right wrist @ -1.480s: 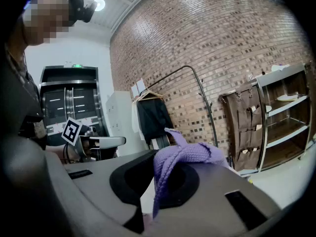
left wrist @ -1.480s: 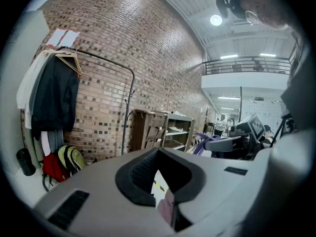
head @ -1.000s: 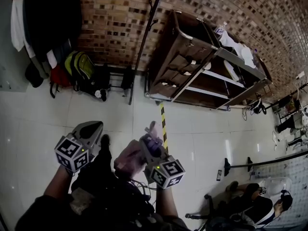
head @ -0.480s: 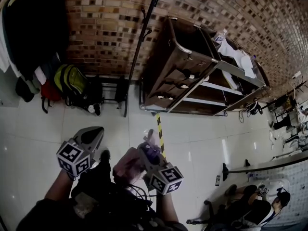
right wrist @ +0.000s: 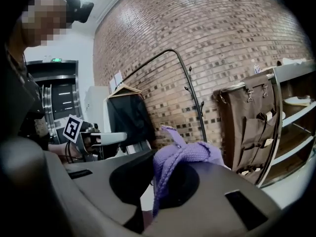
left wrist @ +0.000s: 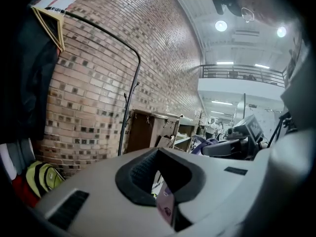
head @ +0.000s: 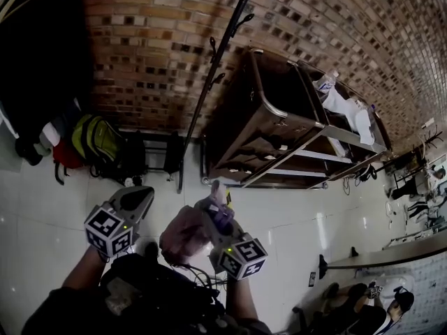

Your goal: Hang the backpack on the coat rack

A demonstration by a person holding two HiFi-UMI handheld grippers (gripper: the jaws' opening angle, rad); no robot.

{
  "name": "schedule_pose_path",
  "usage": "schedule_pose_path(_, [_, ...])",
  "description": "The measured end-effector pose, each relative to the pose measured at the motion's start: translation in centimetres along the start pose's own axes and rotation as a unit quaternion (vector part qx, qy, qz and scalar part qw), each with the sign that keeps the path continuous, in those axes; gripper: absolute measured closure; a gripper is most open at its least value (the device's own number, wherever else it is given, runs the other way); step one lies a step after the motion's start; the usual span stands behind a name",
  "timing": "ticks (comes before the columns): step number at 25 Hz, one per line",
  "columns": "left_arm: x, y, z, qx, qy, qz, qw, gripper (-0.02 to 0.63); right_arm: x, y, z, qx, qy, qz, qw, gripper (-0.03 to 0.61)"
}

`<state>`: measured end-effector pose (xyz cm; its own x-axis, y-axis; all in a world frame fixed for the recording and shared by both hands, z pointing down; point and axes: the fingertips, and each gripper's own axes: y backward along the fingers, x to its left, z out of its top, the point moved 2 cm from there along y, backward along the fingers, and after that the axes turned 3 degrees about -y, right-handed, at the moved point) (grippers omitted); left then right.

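Observation:
The coat rack [head: 214,82] is a thin black pole with small hooks, standing against the brick wall; it also shows in the left gripper view [left wrist: 126,112] and the right gripper view [right wrist: 195,102]. The pink backpack [head: 183,234] hangs below my right gripper [head: 214,205], which is shut on its purple woven strap [right wrist: 183,154]. The strap bunches over the jaws of the right gripper [right wrist: 163,158]. My left gripper [head: 144,197] is beside it on the left, apart from the bag. The jaws of the left gripper [left wrist: 158,154] meet, with a pink scrap showing low in the slit.
A brown laundry cart with shelves [head: 279,117] stands right of the pole. A green-yellow backpack [head: 94,138] and dark hanging clothes [head: 42,61] are at the left wall. A low black frame [head: 164,149] sits by the pole's foot. A person [head: 349,299] is at lower right.
Both grippers and the backpack have travelled across the floor toward the brick wall. The coat rack and cart now sit closer and larger. The grips look unchanged.

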<state>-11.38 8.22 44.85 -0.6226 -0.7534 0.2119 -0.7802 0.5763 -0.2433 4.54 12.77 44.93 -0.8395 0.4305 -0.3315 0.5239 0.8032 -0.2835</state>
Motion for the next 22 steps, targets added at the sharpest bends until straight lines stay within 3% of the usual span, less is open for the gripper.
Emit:
schedule_pose_path(12, [8.7, -4.6, 4.2, -0.013, 0.009, 0.011, 0.9998, 0.591, -4.0, -10.4, 11.2, -0.033, 0.055, 0.021, 0.998, 0.574])
schedule_pose_path(22, [14.2, -11.3, 6.3, -0.02, 0.007, 0.047, 0.9987, 0.591, -11.1, -18.3, 14.9, -0.016, 0.069, 0.046, 0.996, 0.574])
